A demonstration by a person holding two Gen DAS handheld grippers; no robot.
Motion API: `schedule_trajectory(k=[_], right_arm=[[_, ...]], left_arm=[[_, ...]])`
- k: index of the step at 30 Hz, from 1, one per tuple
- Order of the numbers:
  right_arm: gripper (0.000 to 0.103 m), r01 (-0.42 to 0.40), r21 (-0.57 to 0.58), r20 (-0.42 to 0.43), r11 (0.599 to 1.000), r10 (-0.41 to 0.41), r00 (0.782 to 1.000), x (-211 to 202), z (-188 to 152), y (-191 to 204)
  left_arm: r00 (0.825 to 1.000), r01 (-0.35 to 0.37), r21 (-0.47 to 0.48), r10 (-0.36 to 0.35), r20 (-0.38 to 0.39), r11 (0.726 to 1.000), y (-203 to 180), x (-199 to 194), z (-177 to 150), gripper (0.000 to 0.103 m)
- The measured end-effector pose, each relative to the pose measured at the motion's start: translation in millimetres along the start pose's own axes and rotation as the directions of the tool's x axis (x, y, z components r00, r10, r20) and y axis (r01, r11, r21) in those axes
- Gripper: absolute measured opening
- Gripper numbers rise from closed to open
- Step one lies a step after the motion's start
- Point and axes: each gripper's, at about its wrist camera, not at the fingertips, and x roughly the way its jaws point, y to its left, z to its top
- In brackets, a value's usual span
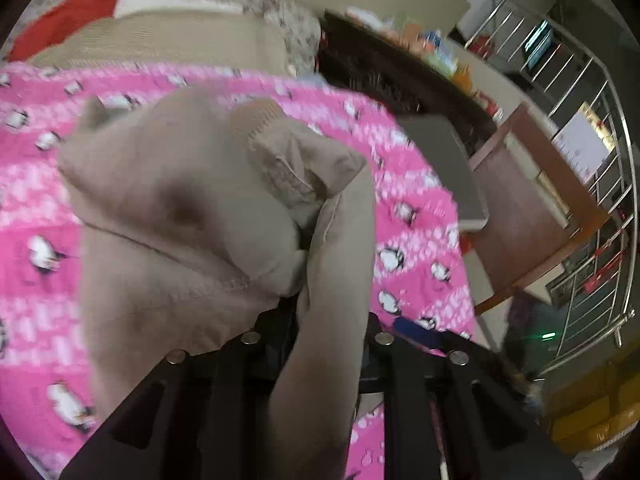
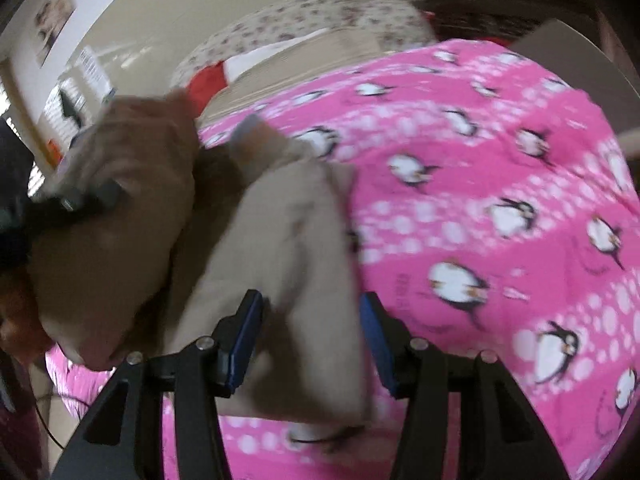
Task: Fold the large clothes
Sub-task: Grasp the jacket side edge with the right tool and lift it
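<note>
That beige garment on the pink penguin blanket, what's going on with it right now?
A person is folding a large beige fabric garment over a pink fleece blanket with penguins, using handheld tongs in each hand. The left tongs are closed on a fold of the cloth, which drapes between their fingers. The right tongs stand open with fabric lying between the blue pads. The garment is bunched and partly lifted, not yet folded flat. Both views are blurred.
</note>
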Motion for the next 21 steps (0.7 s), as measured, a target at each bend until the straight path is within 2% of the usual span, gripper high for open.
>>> schedule_trajectory(k=[2,4,6,8,10,12,14,16,17,18,21], right_arm=[[0.054,-0.014,0.048,0.004,0.999,0.013,1.0,-2,1,-17],[0.054,0.004,0.074,0.004,0.997,-0.004,1.0,-3,2,-27],[0.054,0.004,0.09,0.011,0.996,-0.005,1.0,-4,4,-34],[0.054,-0.009,0.096,0.026,0.995,0.007,1.0,-7,8,-35],[0.054,-0.025,0.092,0.045,0.995,0.021,0.999,-11,12,-34],[0.064,-0.045,0.089,0.066,0.995,0.039,0.997,-16,16,-28],[0.07,-0.088,0.084,0.083,0.993,0.081,0.993,-19,23,-20],[0.078,-0.129,0.071,0.096,0.989,0.122,0.988,-19,33,-8],[0.088,-0.149,0.052,0.098,0.987,0.144,0.985,-16,40,0],[0.091,-0.176,0.022,0.084,0.984,0.173,0.981,-10,49,10],[0.092,-0.239,-0.033,0.052,0.97,0.24,0.969,8,72,32]], left_arm=[[0.998,0.026,-0.045,-0.028,-0.055,0.999,3,26,-2,0.018],[0.996,0.046,-0.069,-0.051,-0.075,0.997,2,31,-1,0.023],[0.992,0.085,-0.065,-0.091,-0.092,0.994,-5,15,0,0.031],[0.982,0.159,-0.049,-0.163,-0.092,0.986,-10,-12,-2,0.032],[0.981,0.183,-0.016,-0.183,-0.07,0.983,-12,-41,-1,0.032],[0.987,0.162,0.023,-0.161,-0.029,0.987,-8,-71,-2,0.032],[0.997,0.074,0.049,-0.074,0.003,0.996,-2,-86,-6,0.032],[1.0,-0.025,0.065,0.023,0.02,0.998,11,-93,-15,0.032],[0.999,-0.046,0.064,0.046,0.008,0.997,20,-93,-22,0.032],[0.999,-0.054,0.058,0.054,-0.006,0.997,28,-93,-26,0.032],[0.996,-0.062,0.035,0.064,-0.059,0.997,41,-76,-47,0.032]])
